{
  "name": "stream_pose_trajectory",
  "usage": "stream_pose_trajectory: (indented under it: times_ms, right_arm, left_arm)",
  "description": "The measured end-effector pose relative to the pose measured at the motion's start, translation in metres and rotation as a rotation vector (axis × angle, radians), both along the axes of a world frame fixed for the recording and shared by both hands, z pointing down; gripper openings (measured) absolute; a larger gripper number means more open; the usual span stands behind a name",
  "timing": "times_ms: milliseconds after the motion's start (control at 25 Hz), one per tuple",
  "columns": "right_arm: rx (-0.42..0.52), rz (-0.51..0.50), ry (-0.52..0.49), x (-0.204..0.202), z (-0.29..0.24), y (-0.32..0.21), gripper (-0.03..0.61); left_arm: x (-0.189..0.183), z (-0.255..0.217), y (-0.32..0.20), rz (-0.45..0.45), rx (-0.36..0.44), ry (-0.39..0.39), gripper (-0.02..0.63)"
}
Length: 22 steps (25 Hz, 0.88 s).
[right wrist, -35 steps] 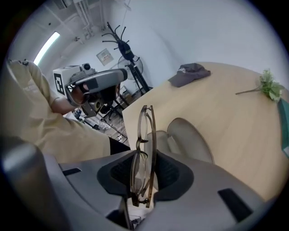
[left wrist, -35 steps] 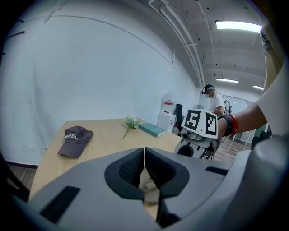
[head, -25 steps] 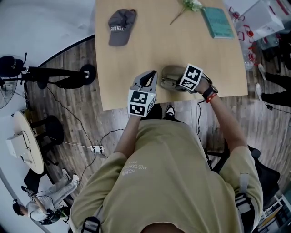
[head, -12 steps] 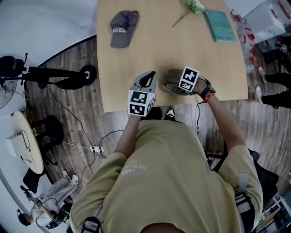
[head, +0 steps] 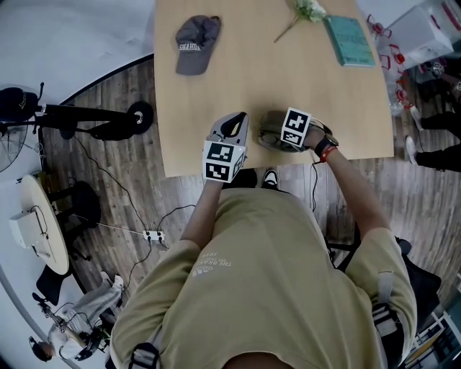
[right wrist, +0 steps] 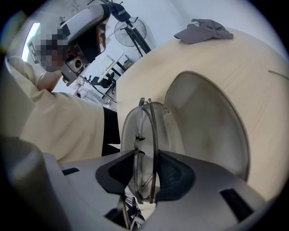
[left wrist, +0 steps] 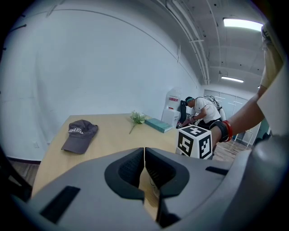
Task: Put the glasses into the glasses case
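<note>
The olive-grey glasses case (head: 271, 128) lies open near the table's front edge, and its pale lining (right wrist: 212, 122) fills the right gripper view. The thin-rimmed folded glasses (right wrist: 145, 135) stand on edge between the jaws of my right gripper (right wrist: 145, 180), low over the case's hollow. Those jaws are opening, and a slight gap shows beside the frame. In the head view my right gripper (head: 279, 133) covers the glasses. My left gripper (head: 232, 130) sits just left of the case, shut and empty, its pads (left wrist: 135, 167) meeting.
On the light wooden table (head: 216, 86), a grey cap (head: 196, 42) lies at the far left. A teal book (head: 348, 37) and a flower sprig (head: 302, 10) lie at the far right. The front edge runs just below both grippers. A person (left wrist: 201, 110) bends over boxes behind the table.
My right gripper has sunk and shifted slightly left over the open case with the glasses. The left gripper has stayed where it was.
</note>
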State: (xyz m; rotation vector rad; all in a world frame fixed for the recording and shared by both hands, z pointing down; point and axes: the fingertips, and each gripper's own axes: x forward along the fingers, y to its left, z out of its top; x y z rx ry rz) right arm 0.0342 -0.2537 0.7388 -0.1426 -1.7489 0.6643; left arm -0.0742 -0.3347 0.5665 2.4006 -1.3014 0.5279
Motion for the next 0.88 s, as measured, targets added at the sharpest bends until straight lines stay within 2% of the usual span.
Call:
stream_pose_trajectory:
  times_ms: [160, 360, 600, 760, 880]
  right_arm:
    - [0.005, -0.001, 0.005, 0.0, 0.004, 0.0, 0.159]
    - [0.042, -0.014, 0.002, -0.001, 0.002, 0.002, 0.211]
    - [0.106, 0.06, -0.025, -0.009, -0.007, -0.011, 0.267]
    - [0.162, 0.065, -0.04, -0.007, -0.016, -0.019, 0.342]
    - [0.189, 0.113, -0.064, -0.007, -0.024, -0.023, 0.344]
  left_arm:
    - [0.0, 0.003, -0.001, 0.002, -0.007, 0.002, 0.028]
    - [0.003, 0.003, 0.002, 0.01, -0.004, 0.003, 0.028]
    - [0.005, 0.001, 0.005, 0.008, -0.019, 0.047, 0.028]
    - [0.011, 0.001, 0.006, 0.017, -0.016, 0.055, 0.028]
    - [0.011, 0.001, 0.006, 0.02, -0.013, 0.056, 0.028]
